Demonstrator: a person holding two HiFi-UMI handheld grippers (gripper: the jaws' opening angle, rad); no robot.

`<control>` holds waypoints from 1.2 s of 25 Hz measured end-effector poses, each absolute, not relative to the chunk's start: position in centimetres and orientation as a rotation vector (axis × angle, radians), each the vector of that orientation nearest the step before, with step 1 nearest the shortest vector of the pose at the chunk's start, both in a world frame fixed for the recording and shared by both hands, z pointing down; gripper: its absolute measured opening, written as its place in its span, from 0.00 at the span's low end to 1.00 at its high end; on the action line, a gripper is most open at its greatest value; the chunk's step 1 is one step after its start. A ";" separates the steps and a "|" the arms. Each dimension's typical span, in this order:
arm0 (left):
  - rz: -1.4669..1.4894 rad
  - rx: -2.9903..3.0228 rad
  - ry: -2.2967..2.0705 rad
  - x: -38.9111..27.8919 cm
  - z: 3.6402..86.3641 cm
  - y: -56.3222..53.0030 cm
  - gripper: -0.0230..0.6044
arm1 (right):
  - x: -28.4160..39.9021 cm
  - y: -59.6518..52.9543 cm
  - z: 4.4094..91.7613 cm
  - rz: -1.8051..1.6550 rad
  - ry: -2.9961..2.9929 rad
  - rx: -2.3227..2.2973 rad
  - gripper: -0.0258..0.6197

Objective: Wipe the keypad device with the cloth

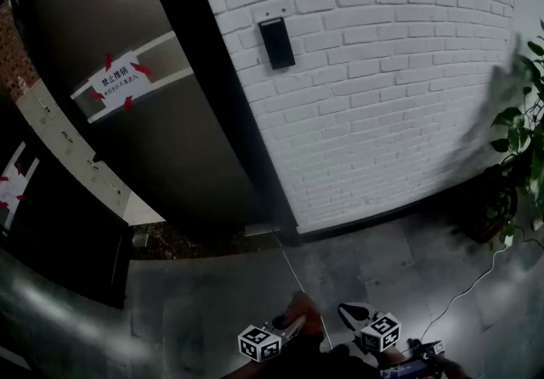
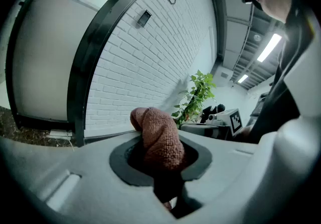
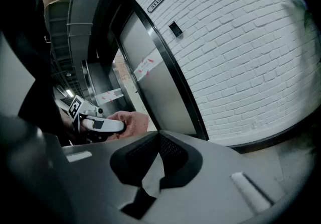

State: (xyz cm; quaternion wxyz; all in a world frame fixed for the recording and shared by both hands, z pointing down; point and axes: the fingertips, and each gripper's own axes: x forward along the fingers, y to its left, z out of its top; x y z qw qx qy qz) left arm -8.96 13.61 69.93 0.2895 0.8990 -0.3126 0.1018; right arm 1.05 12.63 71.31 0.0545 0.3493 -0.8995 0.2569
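Observation:
The keypad device [image 1: 277,43] is a small black panel high on the white brick wall [image 1: 382,88], right of a dark door. It also shows small and far off in both gripper views, as the keypad [image 2: 144,17] and the keypad [image 3: 175,29]. My left gripper [image 1: 293,322] is low at the bottom of the head view, shut on a brown cloth [image 2: 158,140] that sticks up between its jaws. My right gripper [image 1: 350,312] hangs beside it, jaws shut with nothing between them [image 3: 159,136]. Both are well below the keypad and away from the wall.
A grey door [image 1: 144,114] in a black frame, with a white paper notice [image 1: 119,78], stands left of the keypad. A potted plant [image 1: 518,156] is at the right by the wall. A thin white cable [image 1: 467,288] runs across the grey floor.

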 end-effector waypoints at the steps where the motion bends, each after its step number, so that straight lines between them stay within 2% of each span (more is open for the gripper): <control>1: 0.274 2.407 -0.810 -8.6 70.1 12.8 0.14 | 1.2 12.1 71.3 0.777 -2.722 1.077 0.04; 12: 0.182 2.487 -0.667 -8.6 68.6 -0.7 0.14 | 2.7 1.0 68.9 0.681 -2.609 1.294 0.04; 22: 0.173 2.519 -0.662 -13.7 67.6 -7.9 0.14 | -1.5 -7.3 67.6 0.615 -2.601 1.338 0.04; 30: 0.129 2.521 -0.692 -14.5 66.3 -11.1 0.14 | -2.7 -11.5 66.1 0.596 -2.661 1.325 0.04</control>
